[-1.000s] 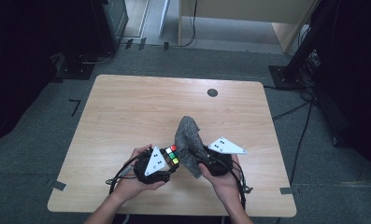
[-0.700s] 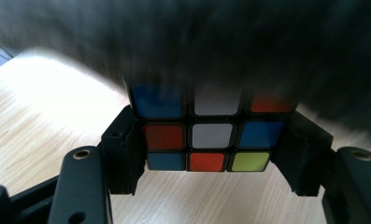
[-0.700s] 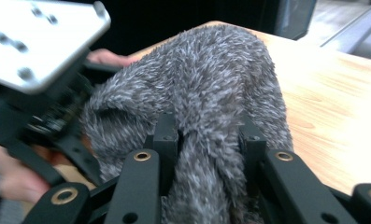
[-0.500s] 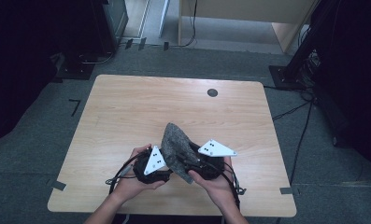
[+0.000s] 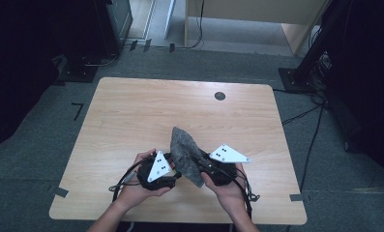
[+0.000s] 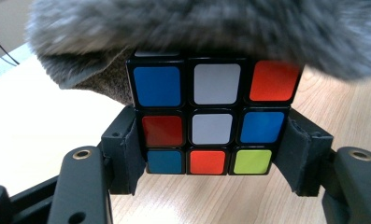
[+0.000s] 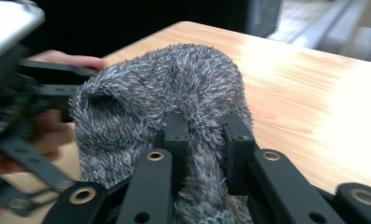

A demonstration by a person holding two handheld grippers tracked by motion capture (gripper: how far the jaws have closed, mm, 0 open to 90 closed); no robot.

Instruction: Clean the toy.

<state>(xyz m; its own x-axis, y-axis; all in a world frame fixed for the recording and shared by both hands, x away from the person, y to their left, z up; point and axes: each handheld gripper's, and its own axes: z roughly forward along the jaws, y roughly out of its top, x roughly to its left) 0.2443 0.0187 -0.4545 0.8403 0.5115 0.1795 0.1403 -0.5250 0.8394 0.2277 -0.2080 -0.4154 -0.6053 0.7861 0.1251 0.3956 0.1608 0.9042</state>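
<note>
Cloth over a clamped puzzle cube

Tabletop (image 5: 131, 116) of pale wood carries a small dark round spot (image 5: 220, 95) near its far edge; no writing can be read anywhere. Near the front edge, the grey fuzzy cloth (image 5: 185, 153) stands bunched between the two hands. The right gripper (image 7: 205, 135) has just been closing, and its jaws now pinch a fold of that cloth, whose lower end is cut off at the bottom of the right gripper view. The left gripper (image 6: 211, 161) is clamped on the Rubik's cube (image 6: 212, 122), its pads pressing both sides. The cloth drapes over the cube's top, hiding the upper face; the near face shows blue, white, red, orange and lime stickers. From the high view the cube is covered by the cloth and the left gripper.
</note>
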